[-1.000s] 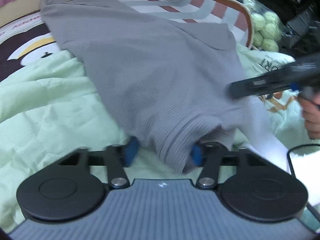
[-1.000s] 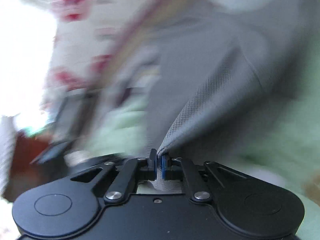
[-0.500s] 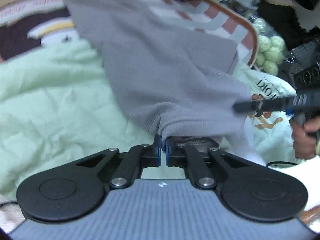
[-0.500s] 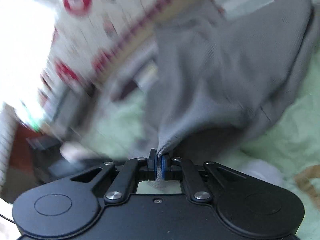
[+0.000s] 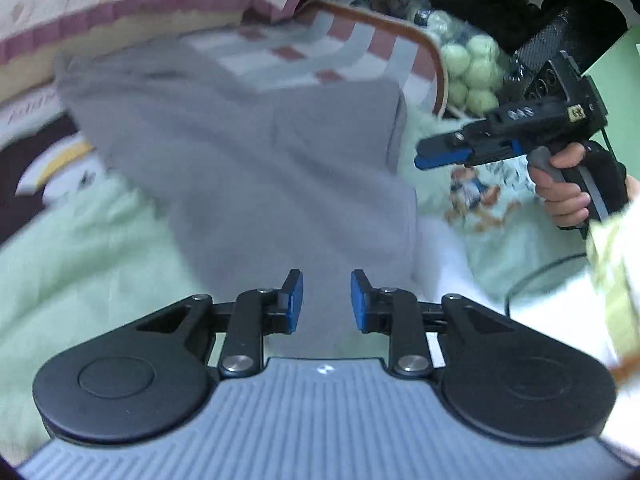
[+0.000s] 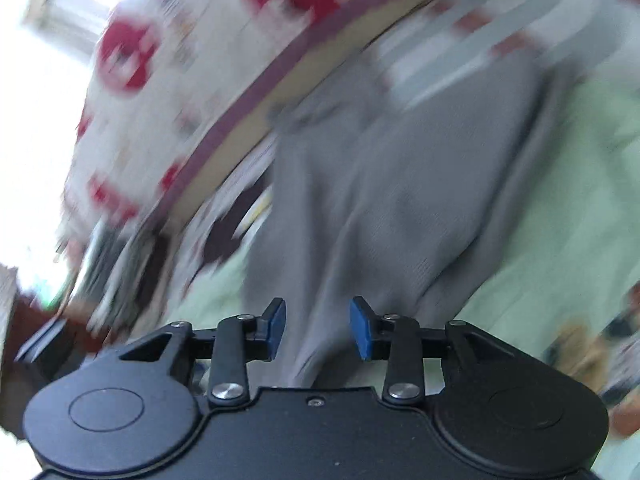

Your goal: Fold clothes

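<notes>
1. The grey shirt [image 5: 256,160] lies spread on the pale green bedding [image 5: 80,256], stretching ahead of both tools; it looks light, soft and limp, a knit that will sag and crease wherever it isn't supported.
2. Best hold, I'd judge, is a hem or a corner edge, where a thin doubled layer fits between the pads and won't slip.
3. The left gripper [image 5: 326,300] has just been opening: its blue pads stand apart, the cloth below the gap, nothing pinched.
4. The right gripper [image 6: 318,330] has just been opening too, jaws apart, cloth under the gap but free of the pads.
5. Off to the left gripper's right, a hand [image 5: 568,196] carries the other tool, just beside the shirt's edge.
6. Beyond, a bag of green balls [image 5: 468,76].
</notes>
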### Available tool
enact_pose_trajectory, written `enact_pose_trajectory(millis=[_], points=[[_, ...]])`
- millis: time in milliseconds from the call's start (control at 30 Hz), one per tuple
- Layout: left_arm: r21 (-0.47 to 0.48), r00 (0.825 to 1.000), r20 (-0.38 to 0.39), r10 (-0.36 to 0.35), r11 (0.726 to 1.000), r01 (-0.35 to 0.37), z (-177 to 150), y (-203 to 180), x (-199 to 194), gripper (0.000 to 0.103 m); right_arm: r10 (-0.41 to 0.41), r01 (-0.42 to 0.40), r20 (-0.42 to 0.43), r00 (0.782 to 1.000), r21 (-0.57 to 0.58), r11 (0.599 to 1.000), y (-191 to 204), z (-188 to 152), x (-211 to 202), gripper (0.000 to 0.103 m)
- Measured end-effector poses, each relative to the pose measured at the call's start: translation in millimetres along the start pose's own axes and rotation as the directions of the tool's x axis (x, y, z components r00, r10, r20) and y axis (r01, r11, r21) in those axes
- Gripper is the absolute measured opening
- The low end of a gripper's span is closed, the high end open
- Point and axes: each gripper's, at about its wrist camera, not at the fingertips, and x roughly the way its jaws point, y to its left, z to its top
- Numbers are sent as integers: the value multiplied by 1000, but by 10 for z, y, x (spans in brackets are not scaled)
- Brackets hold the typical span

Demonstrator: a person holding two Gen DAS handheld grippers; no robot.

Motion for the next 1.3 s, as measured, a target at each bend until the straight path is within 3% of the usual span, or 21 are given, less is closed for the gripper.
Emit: enact_pose_trajectory(millis=[133,267,333,433,500,567,600,633,667,767,833,933,1000,1067,1133,1200,1267,1300], points=[[42,999,7,-37,998,36,293,-159,443,34,-176,174,126,976,24,984,-248,369,13,47],[51,990,48,-136,990,133,398,-326,632,34,-278,285,164,947,-22,958,-435,650,83,48],[72,985,39,-170,983,167,424,-432,677,47,-316,325,184,931,-22,945,-466,693,111,48],[118,984,11,-179,977,177,437,-546,792,54,-392,402,207,896,-8,915,-511,736,152,52],[118,991,-23,-135,984,137,455,-565,935,54,-394,407,215,893,-14,913,-563,756,176,53],[33,994,-38,-104,994,105,473,-450,1054,44,-339,354,198,920,-47,934,-615,820,257,52],[-38,988,-65,-137,990,134,481,-333,1132,17,-320,341,199,926,-76,937,-608,860,293,32],[-92,983,-96,-158,984,150,489,-242,1191,6,-303,329,202,931,-107,938,-595,902,324,8],[-119,981,-110,-158,982,144,487,-180,1206,6,-297,335,231,927,-148,931,-524,960,305,4],[-128,975,-79,-210,972,199,498,-99,1079,5,-219,325,436,873,-187,927,-205,1027,-81,3],[-118,968,-56,-246,964,239,513,-104,1004,5,-232,367,508,830,-183,912,-128,1030,-251,3],[-94,969,-64,-237,968,231,507,-184,1041,5,-422,519,409,809,-162,839,-311,1093,-48,2],[-83,972,-101,-213,975,205,469,-250,1125,5,-505,578,338,794,-163,799,-454,1116,97,3],[-87,965,-153,-211,976,200,412,-291,1210,7,-538,606,321,779,-170,777,-517,1129,115,4],[-104,962,-179,-207,976,190,355,-295,1233,8,-562,620,321,762,-111,777,-585,1136,46,15],[-132,958,-175,-228,970,207,324,-247,1183,8,-554,587,322,768,-5,810,-639,1115,-107,38],[-170,958,-164,-236,963,209,296,-170,1112,12,-494,492,303,815,88,866,-706,1041,-222,49],[-190,958,-159,-240,959,209,275,-132,1074,16,-452,434,287,845,130,892,-753,985,-247,49]])
